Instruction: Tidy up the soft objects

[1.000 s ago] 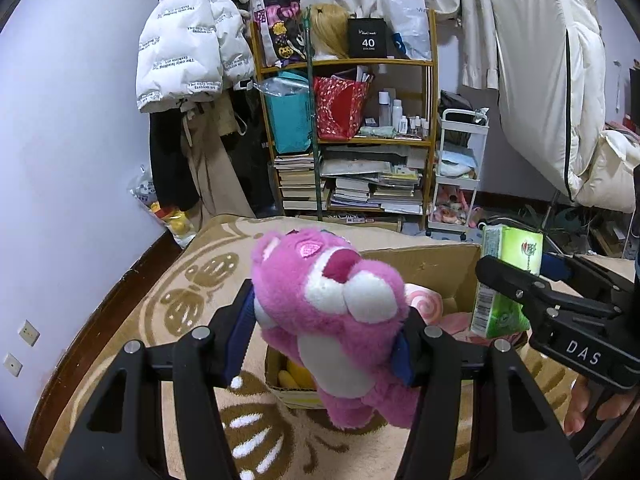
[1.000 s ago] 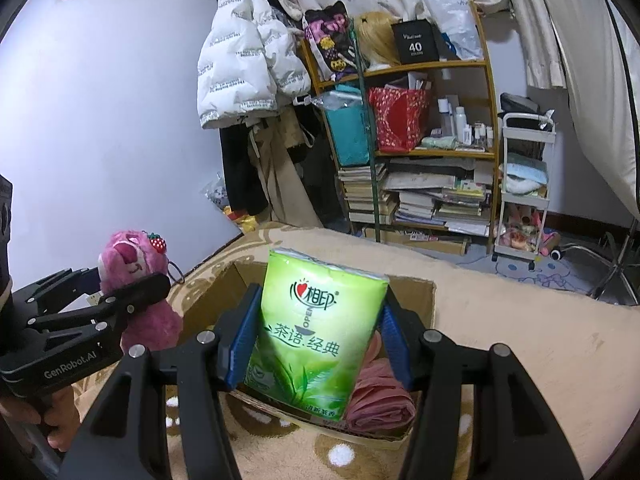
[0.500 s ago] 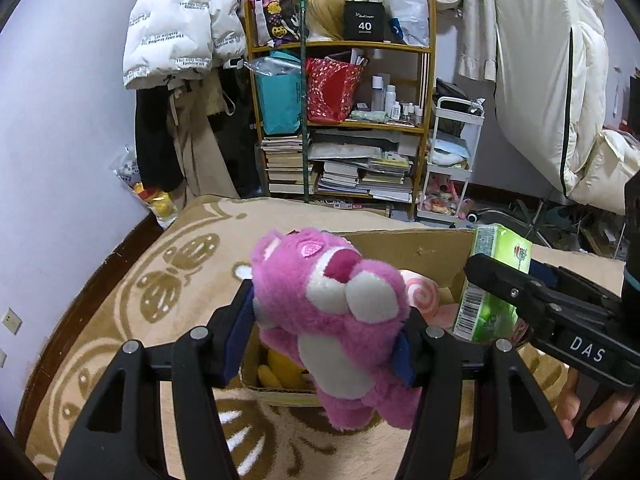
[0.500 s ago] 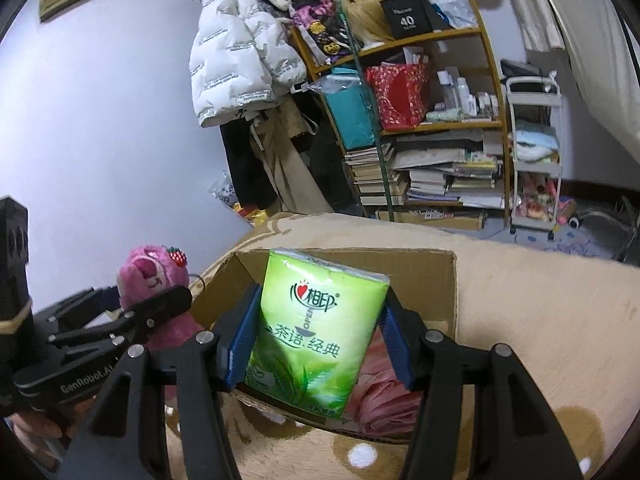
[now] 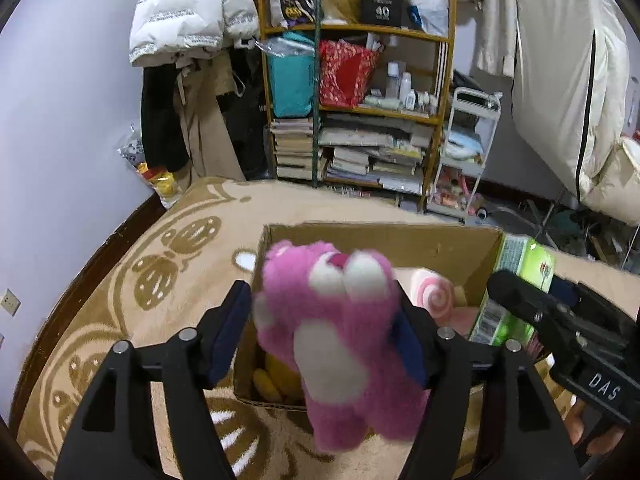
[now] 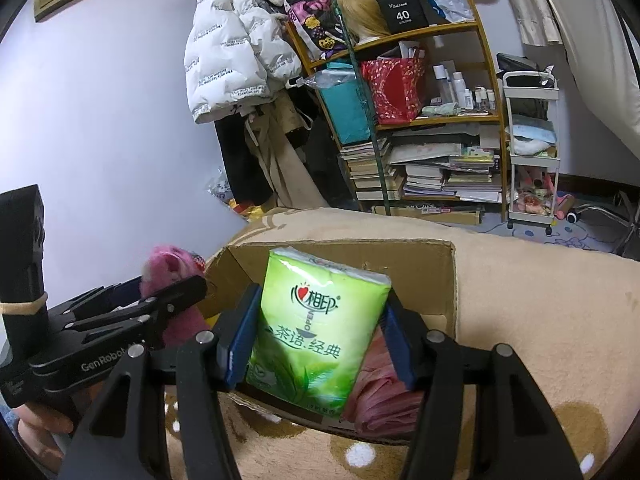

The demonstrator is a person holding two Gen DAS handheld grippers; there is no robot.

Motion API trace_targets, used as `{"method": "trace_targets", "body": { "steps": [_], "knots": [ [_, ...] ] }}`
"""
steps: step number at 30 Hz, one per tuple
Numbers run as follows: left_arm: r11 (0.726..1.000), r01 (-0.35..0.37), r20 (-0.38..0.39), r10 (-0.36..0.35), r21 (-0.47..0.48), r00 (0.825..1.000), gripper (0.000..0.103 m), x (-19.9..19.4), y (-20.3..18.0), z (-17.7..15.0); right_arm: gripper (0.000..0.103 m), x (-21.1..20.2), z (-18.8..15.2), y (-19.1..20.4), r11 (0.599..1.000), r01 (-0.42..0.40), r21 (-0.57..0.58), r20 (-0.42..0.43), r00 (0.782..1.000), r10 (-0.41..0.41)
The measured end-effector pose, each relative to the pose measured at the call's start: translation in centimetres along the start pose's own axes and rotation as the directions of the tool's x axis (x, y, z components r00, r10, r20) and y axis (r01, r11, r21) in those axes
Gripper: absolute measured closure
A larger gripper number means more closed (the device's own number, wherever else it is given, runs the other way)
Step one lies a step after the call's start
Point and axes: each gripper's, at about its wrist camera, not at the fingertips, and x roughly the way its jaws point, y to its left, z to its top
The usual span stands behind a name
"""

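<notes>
pink plush fills the middle of the left wrist view: a pink plush bear (image 5: 336, 332) is seen between the pads of the left claw (image 5: 326, 336), whose jaws are opening. a gap is visible between the left pad and the bear's side, while the right pad is still touched by its fur, so the toy is judged to be in the act of release. it is blurred and hangs over the near left corner of a cardboard box (image 5: 360, 236), which is set on a tan patterned blanket (image 5: 168, 280). the placement is read as deliberate: the bear is let go just above the opening so that it drops inside. yellow soft items (image 5: 268, 384) and a pink swirl cushion (image 5: 434, 294) are already seen in the box. at the right edge the right claw (image 5: 516, 300) is seen with a green tissue pack (image 5: 520, 264) against the box's right wall.

in the right wrist view the tissue pack (image 6: 320, 324) is pinched upright between the blue pads of the right claw (image 6: 318, 334), the pads pressed against both its sides. it is held above the near part of the box (image 6: 424, 276), over pink folded fabric (image 6: 380, 400), probably so that it can be lowered beside what is stored there. at the left the left claw (image 6: 160, 304) is seen with the bear (image 6: 172, 268) at the box's left edge.
</notes>
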Motion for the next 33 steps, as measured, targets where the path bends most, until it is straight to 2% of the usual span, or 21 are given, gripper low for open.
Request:
{"method": "trace_targets", "body": {
  "steps": [4, 8, 11, 13, 19, 21, 23, 29, 33],
  "knots": [
    [0.999, -0.034, -0.006, 0.034, 0.028, 0.999, 0.024, 0.2, -0.3, -0.4, 0.040, 0.4, 0.0, -0.3, 1.000, 0.004, 0.011, -0.014, 1.000, -0.004],
    [0.999, -0.034, -0.014, 0.034, 0.019, 0.999, 0.022, -0.1, 0.1, -0.5, 0.039, 0.5, 0.0, -0.5, 1.000, 0.007, 0.018, -0.024, 1.000, -0.007],
    [0.998, -0.050, -0.019, 0.050, 0.023, 0.999, 0.021, -0.7, 0.3, -0.7, 0.029, 0.2, 0.1, -0.5, 1.000, 0.017, 0.017, -0.015, 1.000, -0.016],
    [0.998, -0.060, -0.015, 0.061, 0.021, 0.998, 0.018, -1.3, 0.6, -0.9, 0.027, -0.3, 0.3, -0.3, 1.000, 0.020, 0.011, -0.003, 1.000, -0.020],
    [0.996, -0.089, 0.016, 0.089, 0.032, 0.996, 0.011, -4.1, 0.9, -1.1, 0.015, -2.0, 0.5, 0.8, 0.998, 0.052, -0.028, 0.016, 0.999, -0.052],
    [0.995, -0.097, 0.031, 0.097, 0.016, 0.995, 0.007, -5.2, 1.2, -1.2, 0.005, -2.9, 0.6, 1.4, 0.997, 0.068, -0.047, 0.020, 0.998, -0.067],
    [0.995, -0.099, 0.051, 0.099, -0.003, 0.994, 0.005, -6.7, 1.6, -1.5, 0.000, -3.8, 0.6, 2.0, 0.994, 0.086, -0.072, 0.030, 0.996, -0.084],
    [0.993, -0.120, 0.098, 0.120, -0.008, 0.988, 0.002, -10.6, 2.2, -2.0, 0.000, -7.7, 0.5, 3.4, 0.991, 0.088, -0.097, 0.067, 0.994, -0.082],
    [0.991, -0.133, 0.163, 0.134, -0.016, 0.978, 0.001, -14.0, 2.3, -2.1, 0.000, -10.2, 0.5, 3.9, 0.989, 0.097, -0.108, 0.094, 0.992, -0.087]
  ]
}}
